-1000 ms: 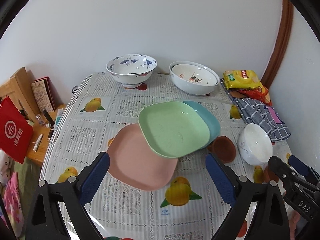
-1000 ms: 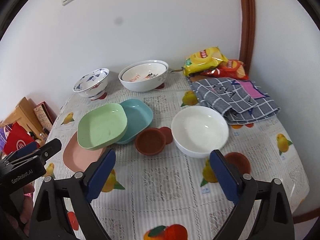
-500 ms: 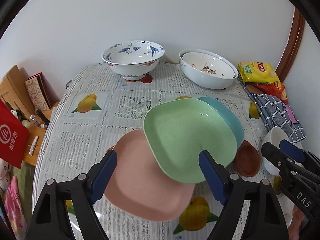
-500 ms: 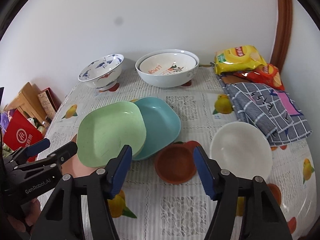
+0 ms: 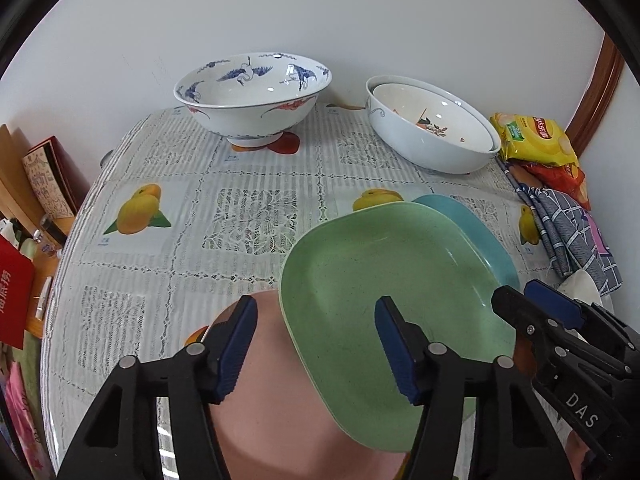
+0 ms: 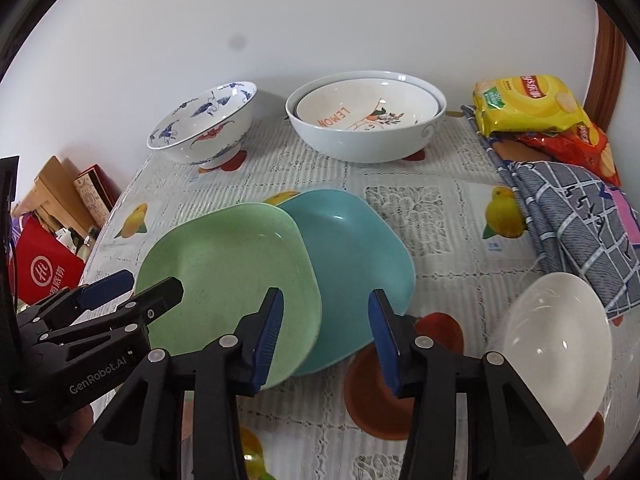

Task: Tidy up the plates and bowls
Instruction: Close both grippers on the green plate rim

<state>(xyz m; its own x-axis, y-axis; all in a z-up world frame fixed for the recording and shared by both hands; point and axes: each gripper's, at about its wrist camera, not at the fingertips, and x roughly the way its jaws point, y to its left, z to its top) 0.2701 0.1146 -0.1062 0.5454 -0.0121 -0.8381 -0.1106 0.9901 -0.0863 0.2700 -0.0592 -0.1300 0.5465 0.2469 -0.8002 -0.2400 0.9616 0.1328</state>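
Note:
A green plate point(image 5: 384, 272) lies overlapping a pink plate point(image 5: 272, 420) and a teal plate point(image 5: 472, 224). My left gripper point(image 5: 316, 344) is open, its fingers straddling the green plate's left near edge above the pink plate. In the right wrist view the green plate point(image 6: 228, 268) and teal plate point(image 6: 352, 248) show too. My right gripper point(image 6: 326, 340) is open over the near edges of both. A small brown dish point(image 6: 380, 396) lies under its right finger. A white bowl point(image 6: 556, 356) sits at the right.
A blue-patterned bowl point(image 5: 252, 96) and two nested white bowls point(image 5: 432, 128) stand at the back by the wall. Snack bags point(image 6: 524, 108) and a checked cloth point(image 6: 576, 220) lie at the right. Boxes and a red bag point(image 6: 44, 276) are off the table's left edge.
Both grippers have moved forward and down toward the plates. Their jaws have narrowed but stay open. The plates and bowls have not moved.

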